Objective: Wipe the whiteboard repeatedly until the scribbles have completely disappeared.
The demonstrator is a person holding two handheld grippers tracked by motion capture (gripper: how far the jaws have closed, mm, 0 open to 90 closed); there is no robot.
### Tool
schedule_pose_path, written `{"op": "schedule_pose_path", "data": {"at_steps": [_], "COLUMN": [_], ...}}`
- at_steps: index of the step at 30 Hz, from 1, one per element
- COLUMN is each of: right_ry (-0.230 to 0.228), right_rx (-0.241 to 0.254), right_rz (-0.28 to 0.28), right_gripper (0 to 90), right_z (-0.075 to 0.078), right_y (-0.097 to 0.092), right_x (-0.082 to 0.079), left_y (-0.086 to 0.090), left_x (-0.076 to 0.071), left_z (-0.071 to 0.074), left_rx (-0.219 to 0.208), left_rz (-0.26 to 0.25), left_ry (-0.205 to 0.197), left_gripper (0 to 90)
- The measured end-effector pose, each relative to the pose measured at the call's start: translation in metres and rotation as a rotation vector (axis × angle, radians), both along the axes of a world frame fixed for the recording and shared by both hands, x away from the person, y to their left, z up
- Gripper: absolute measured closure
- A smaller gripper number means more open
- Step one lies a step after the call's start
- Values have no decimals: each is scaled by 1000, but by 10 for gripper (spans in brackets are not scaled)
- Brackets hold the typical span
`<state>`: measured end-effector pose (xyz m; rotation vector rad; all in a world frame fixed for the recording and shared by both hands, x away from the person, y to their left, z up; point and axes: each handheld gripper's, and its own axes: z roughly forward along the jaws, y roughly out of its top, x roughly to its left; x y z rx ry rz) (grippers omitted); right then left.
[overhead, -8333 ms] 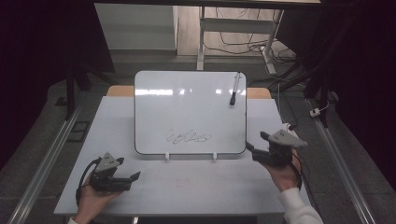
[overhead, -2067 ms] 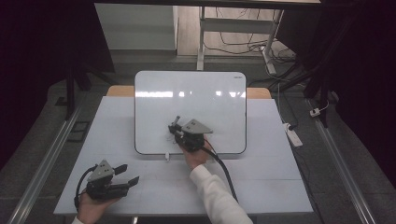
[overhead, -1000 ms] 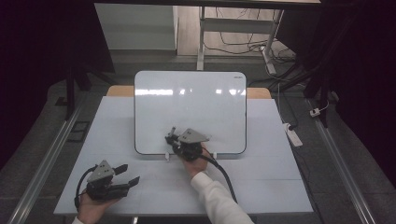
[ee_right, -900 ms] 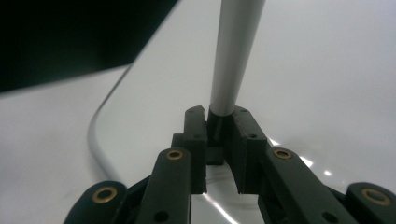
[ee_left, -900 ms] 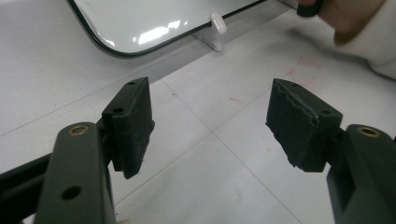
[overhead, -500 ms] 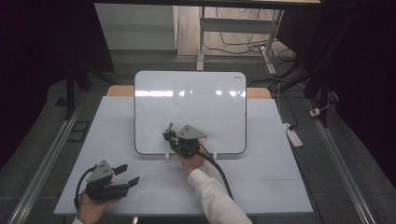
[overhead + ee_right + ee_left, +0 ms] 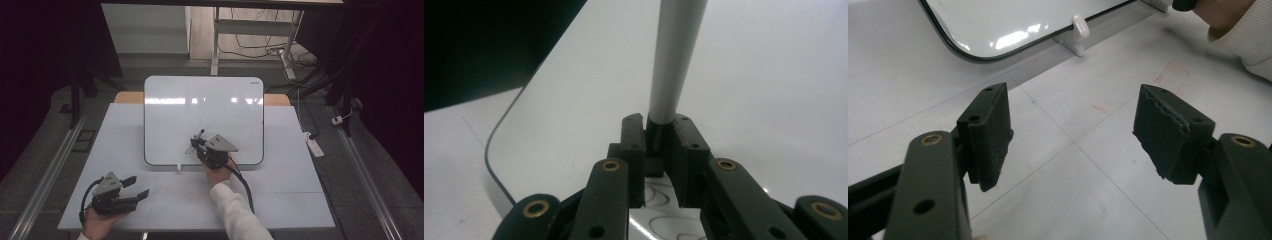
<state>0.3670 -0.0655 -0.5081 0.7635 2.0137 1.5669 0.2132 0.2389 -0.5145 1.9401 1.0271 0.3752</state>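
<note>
From above, the whiteboard (image 7: 203, 118) stands propped on the white table (image 7: 300, 200); the right gripper (image 7: 199, 143) sits at the board's lower middle, clenched on a marker (image 7: 199, 135). The left gripper (image 7: 136, 187) rests off the board's lower left corner. In the left gripper view its jaws gape, holding nothing, near the board's foot (image 7: 1079, 36). In the right gripper view the jaws clamp the marker's (image 7: 674, 60) barrel against the board, above faint scribbles (image 7: 659, 197).
</note>
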Motion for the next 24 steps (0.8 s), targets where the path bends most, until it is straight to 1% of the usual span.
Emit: {"op": "schedule_pose_path", "data": {"at_steps": [1,2,3,4,5,7,8,9,10,11,12,13,14,15,17,18,19,21,22,23,24], "right_ry": [0,10,10,-2,6,7,12,21,25,22,22,15,16,15,12,20,19,33,30,20,24], "right_rx": [-18,-45,-45,-92,-81,-26,-4,8,-11,-52,-52,-119,-123,-96,-30,-9,-19,-72,-101,-119,-115], "right_rz": [34,84,84,128,113,16,-12,-13,10,60,60,128,131,99,-1,-7,0,95,135,150,152], "right_gripper": [772,772,772,772,772,772,772,772,772,772,772,772,772,772,772,772,772,772,772,772,772], "right_z": [-3,-8,-8,-13,-11,-2,1,1,-1,-5,-5,-12,-10,-7,1,2,1,-8,-13,-15,-13], "right_y": [6,13,13,19,15,-1,-6,-6,-2,5,5,14,11,5,-9,-11,-8,6,13,16,14], "right_x": [-3,-8,-8,-13,-11,-3,0,0,-3,-7,-7,-15,-14,-10,-1,1,-1,-10,-15,-17,-14], "left_y": [0,-1,-1,-1,-1,0,1,1,0,0,0,-1,-1,0,1,1,1,0,0,0,0], "left_x": [1,1,2,2,1,0,0,0,0,1,1,2,2,1,0,0,0,1,2,2,2], "left_z": [0,0,-1,-1,-1,-1,0,0,0,0,-1,-1,-1,-1,0,0,0,0,-1,-1,-1], "left_rx": [0,2,5,6,5,-1,-2,-3,-3,-3,0,2,3,3,-2,-2,-3,-2,-1,1,1], "left_rz": [-1,-5,-5,-6,-7,-1,1,0,-1,-4,-4,-5,-5,-4,1,2,1,0,-3,-2,-4], "left_ry": [1,2,3,3,4,3,3,2,1,2,3,5,6,4,3,-1,-2,0,3,5,4], "left_gripper": [317,317,317,316,316,316,316,317,316,316,316,316,316,316,316,316,316,316,316,316,316]}}
